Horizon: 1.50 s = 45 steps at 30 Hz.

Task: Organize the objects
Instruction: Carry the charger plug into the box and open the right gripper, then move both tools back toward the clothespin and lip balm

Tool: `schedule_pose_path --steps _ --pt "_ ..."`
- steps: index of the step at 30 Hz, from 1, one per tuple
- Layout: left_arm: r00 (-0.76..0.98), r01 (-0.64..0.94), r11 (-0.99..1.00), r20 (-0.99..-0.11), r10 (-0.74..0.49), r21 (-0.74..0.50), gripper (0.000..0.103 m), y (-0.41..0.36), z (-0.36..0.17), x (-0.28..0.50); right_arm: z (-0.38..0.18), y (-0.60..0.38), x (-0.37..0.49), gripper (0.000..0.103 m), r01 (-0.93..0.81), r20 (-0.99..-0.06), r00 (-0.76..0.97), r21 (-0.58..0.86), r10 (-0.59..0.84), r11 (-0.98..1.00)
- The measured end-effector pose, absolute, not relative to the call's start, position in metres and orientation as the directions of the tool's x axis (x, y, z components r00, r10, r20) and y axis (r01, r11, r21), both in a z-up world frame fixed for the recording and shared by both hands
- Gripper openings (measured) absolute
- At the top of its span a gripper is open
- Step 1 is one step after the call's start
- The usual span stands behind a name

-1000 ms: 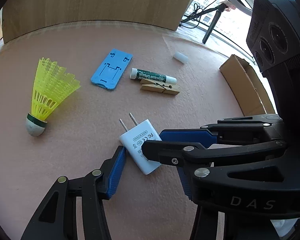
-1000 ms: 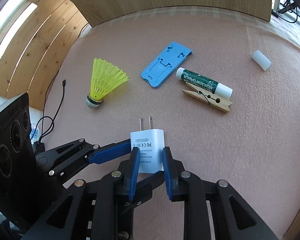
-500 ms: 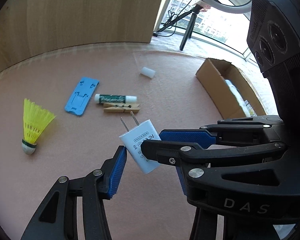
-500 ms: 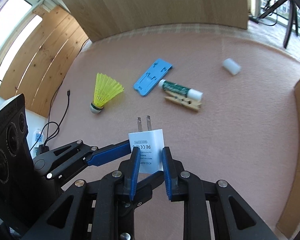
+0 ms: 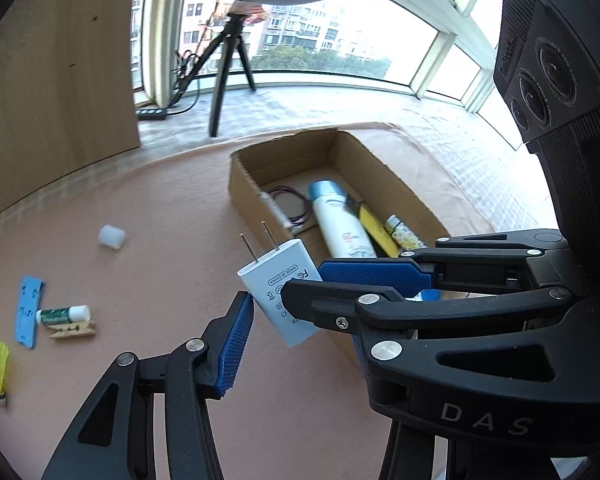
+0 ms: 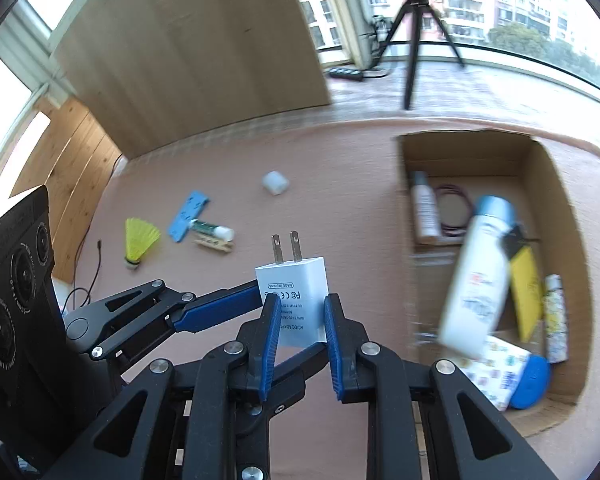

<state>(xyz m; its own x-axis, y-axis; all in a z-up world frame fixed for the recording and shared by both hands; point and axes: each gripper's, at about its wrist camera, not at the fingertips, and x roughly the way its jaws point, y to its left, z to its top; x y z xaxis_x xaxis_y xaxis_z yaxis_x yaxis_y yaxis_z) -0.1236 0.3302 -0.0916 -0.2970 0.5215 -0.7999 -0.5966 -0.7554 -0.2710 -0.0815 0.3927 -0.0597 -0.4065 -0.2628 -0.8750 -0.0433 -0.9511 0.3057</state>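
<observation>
A white two-prong charger [image 5: 276, 280] [image 6: 290, 280] hangs in the air above the pink table, prongs pointing away from me. My right gripper [image 6: 301, 304] is shut on its two flat faces. My left gripper [image 5: 284, 292] is shut across its narrow sides, one blue pad [image 5: 236, 332] at each edge. Just right of the charger stands an open cardboard box [image 5: 284, 148] [image 6: 560, 208] with a white bottle [image 5: 340, 224] [image 6: 476, 280], purple loops, a yellow item and small tubes inside.
On the table to the left lie a yellow shuttlecock [image 6: 138, 240], a blue phone stand [image 6: 188, 216], a green-and-white tube [image 6: 212, 230], a wooden clothespin [image 6: 214, 245] and a white cap [image 6: 275, 182]. A tripod [image 6: 416, 32] stands by the window beyond the table.
Both grippers have lifted the charger off the table and swung right together. The box and its contents came into view; the loose items slid away to the left.
</observation>
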Motion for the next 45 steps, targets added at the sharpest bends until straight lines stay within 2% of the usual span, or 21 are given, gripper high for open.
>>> schedule_pose_path --steps 9,18,21,22,23,24,32,42,45 --pt "-0.247 -0.664 -0.696 -0.8 0.548 -0.272 0.052 0.408 -0.095 -0.115 -0.059 0.464 -0.059 0.02 -0.151 -0.882 -0.43 0.281 -0.193 -0.948" --pt "-0.24 -0.691 -0.679 -0.806 0.54 -0.249 0.052 0.427 -0.094 -0.101 -0.065 0.484 -0.043 0.022 -0.172 -0.882 -0.437 0.273 -0.175 -0.946" --pt "-0.242 -0.689 -0.681 -0.808 0.538 -0.247 0.061 0.423 -0.091 -0.097 -0.064 0.485 -0.04 0.03 -0.172 -0.878 -0.448 0.27 -0.169 -0.947" --pt "-0.248 -0.688 -0.685 -0.808 0.534 -0.241 0.064 0.421 -0.091 -0.095 -0.063 0.485 -0.039 0.04 -0.177 -0.878 -0.452 0.258 -0.154 -0.95" --pt "-0.251 -0.687 -0.687 -0.809 0.531 -0.238 0.064 0.419 -0.09 -0.094 -0.062 0.484 -0.038 0.047 -0.181 -0.877 -0.461 0.245 -0.138 -0.952" --pt "-0.253 -0.685 -0.689 -0.81 0.529 -0.237 0.064 0.416 -0.09 -0.093 -0.059 0.482 -0.037 0.047 -0.181 -0.873 -0.47 0.238 -0.129 -0.954" --pt "-0.323 -0.636 -0.75 -0.82 0.473 -0.182 0.064 0.368 -0.084 -0.089 -0.051 0.458 -0.036 0.048 -0.143 -0.868 -0.487 0.189 -0.097 -0.972" --pt "-0.441 -0.509 -0.856 -0.827 0.348 -0.089 0.064 0.266 -0.08 -0.094 -0.055 0.405 -0.04 0.049 -0.096 -0.866 -0.493 0.155 -0.088 -0.983" --pt "-0.474 -0.47 -0.88 -0.822 0.316 -0.067 0.068 0.236 -0.075 -0.095 -0.055 0.383 -0.044 0.051 -0.065 -0.864 -0.496 0.131 -0.082 -0.989"
